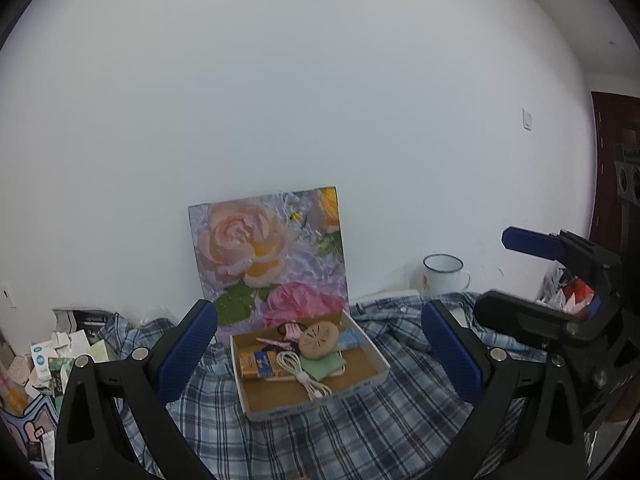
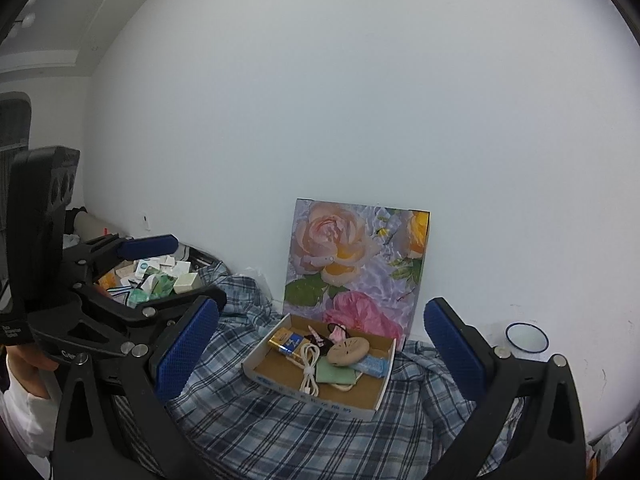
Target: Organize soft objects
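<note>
A shallow cardboard tray (image 1: 376, 364) (image 2: 382, 392) sits on a blue plaid cloth (image 1: 328, 436) (image 2: 280, 428). In it lie a round tan pad (image 1: 319, 340) (image 2: 348, 351), a folded green cloth (image 1: 322, 366) (image 2: 335, 374), a white cable (image 1: 298, 372) (image 2: 309, 368), a battery pack (image 1: 259, 364) (image 2: 286, 342), a light blue packet (image 2: 374, 365) and a pink item (image 1: 291, 330). My left gripper (image 1: 318, 350) is open and empty, held back from the tray. My right gripper (image 2: 320, 354) is open and empty, also short of the tray.
A flower picture (image 1: 276, 256) (image 2: 356, 268) leans on the white wall behind the tray. A white enamel mug (image 1: 442, 274) (image 2: 526, 338) stands at the right. A heap of small boxes (image 1: 52, 360) (image 2: 160, 276) lies at the left. A dark door (image 1: 612, 152) is at far right.
</note>
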`<state>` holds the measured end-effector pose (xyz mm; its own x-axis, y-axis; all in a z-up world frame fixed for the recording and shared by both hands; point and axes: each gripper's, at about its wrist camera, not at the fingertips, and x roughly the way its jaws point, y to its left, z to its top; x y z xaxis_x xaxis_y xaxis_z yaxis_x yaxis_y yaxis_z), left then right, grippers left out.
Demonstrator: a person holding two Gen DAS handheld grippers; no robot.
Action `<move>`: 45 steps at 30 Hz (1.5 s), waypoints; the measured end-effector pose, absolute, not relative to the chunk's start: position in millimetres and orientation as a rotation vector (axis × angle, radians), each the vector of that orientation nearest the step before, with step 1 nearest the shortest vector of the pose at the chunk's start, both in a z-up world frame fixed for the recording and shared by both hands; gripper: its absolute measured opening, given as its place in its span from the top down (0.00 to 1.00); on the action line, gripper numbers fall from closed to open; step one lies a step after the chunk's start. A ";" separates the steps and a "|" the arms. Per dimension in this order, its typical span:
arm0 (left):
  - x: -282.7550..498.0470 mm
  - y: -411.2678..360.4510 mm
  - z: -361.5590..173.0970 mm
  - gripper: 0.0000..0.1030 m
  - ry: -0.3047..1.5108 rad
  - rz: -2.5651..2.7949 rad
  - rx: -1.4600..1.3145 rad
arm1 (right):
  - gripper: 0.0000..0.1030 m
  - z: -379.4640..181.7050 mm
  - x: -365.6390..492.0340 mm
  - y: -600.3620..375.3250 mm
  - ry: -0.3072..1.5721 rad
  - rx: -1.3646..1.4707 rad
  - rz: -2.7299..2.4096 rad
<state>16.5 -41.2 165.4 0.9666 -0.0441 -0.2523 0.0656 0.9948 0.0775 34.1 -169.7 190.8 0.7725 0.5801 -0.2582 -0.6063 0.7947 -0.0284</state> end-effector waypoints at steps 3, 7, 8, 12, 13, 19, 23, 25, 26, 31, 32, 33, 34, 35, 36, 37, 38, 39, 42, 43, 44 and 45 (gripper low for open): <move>6.3 -40.0 154.7 0.00 0.251 -0.062 0.082 | 0.00 180.4 25.1 -169.8 0.236 -0.098 0.656; -3.8 -36.5 130.2 0.00 0.254 -0.059 0.068 | 0.00 157.3 19.2 -167.1 0.262 -0.094 0.679; -4.4 -35.4 125.1 0.00 0.261 -0.058 0.067 | 0.00 151.9 19.7 -166.3 0.274 -0.092 0.684; -4.1 -29.9 99.2 0.00 0.289 -0.058 0.054 | 0.00 126.4 21.5 -162.0 0.309 -0.085 0.702; -3.7 -28.8 92.3 0.00 0.295 -0.059 0.051 | 0.00 119.4 22.3 -161.0 0.315 -0.084 0.702; 10.7 -22.2 55.2 0.00 0.345 -0.066 0.042 | 0.00 89.1 24.7 -153.1 0.315 -0.122 0.654; 17.5 -18.1 36.3 0.00 0.359 -0.060 0.036 | 0.00 71.9 29.7 -146.0 0.332 -0.136 0.658; 22.6 -15.0 27.3 0.00 0.371 -0.063 0.024 | 0.00 63.9 33.1 -144.7 0.339 -0.136 0.655; 25.5 -14.0 22.1 0.00 0.384 -0.065 0.015 | 0.00 59.9 34.8 -144.2 0.342 -0.135 0.654; 35.3 -12.7 3.5 0.00 0.438 -0.042 0.025 | 0.00 38.9 43.1 -142.8 0.394 -0.124 0.620; 35.6 -12.6 1.4 0.00 0.437 -0.035 0.024 | 0.00 34.3 42.9 -141.5 0.402 -0.142 0.595; 35.5 -13.1 -0.3 0.00 0.434 -0.022 0.024 | 0.00 31.0 43.0 -140.4 0.409 -0.156 0.580; 36.5 -14.9 -2.1 0.00 0.436 -0.006 0.036 | 0.00 29.4 44.3 -140.6 0.415 -0.155 0.577; 37.6 -15.3 -3.2 0.00 0.440 -0.002 0.040 | 0.00 28.6 47.0 -141.8 0.426 -0.145 0.583; 39.0 -14.8 -4.7 0.00 0.448 -0.005 0.037 | 0.00 27.3 50.7 -143.8 0.440 -0.131 0.586; 40.6 -13.7 -5.5 0.00 0.455 -0.013 0.030 | 0.00 25.5 54.4 -145.9 0.456 -0.117 0.583; 41.6 -13.2 -6.5 0.00 0.462 -0.020 0.026 | 0.00 23.8 58.4 -148.3 0.474 -0.100 0.580; 42.6 -13.5 -7.3 0.00 0.468 -0.025 0.027 | 0.00 22.5 62.1 -151.4 0.488 -0.081 0.580; 43.1 -17.1 -9.1 0.00 0.475 -0.032 0.043 | 0.00 20.3 66.4 -159.0 0.507 -0.039 0.570; 43.1 -18.2 -9.2 0.00 0.473 -0.030 0.050 | 0.00 20.5 66.6 -160.8 0.505 -0.031 0.567; 42.6 -19.3 -9.2 0.00 0.471 -0.028 0.055 | 0.00 20.8 66.7 -162.2 0.502 -0.021 0.570; 42.6 -19.5 -9.6 0.00 0.473 -0.028 0.057 | 0.00 20.5 67.0 -163.1 0.505 -0.015 0.571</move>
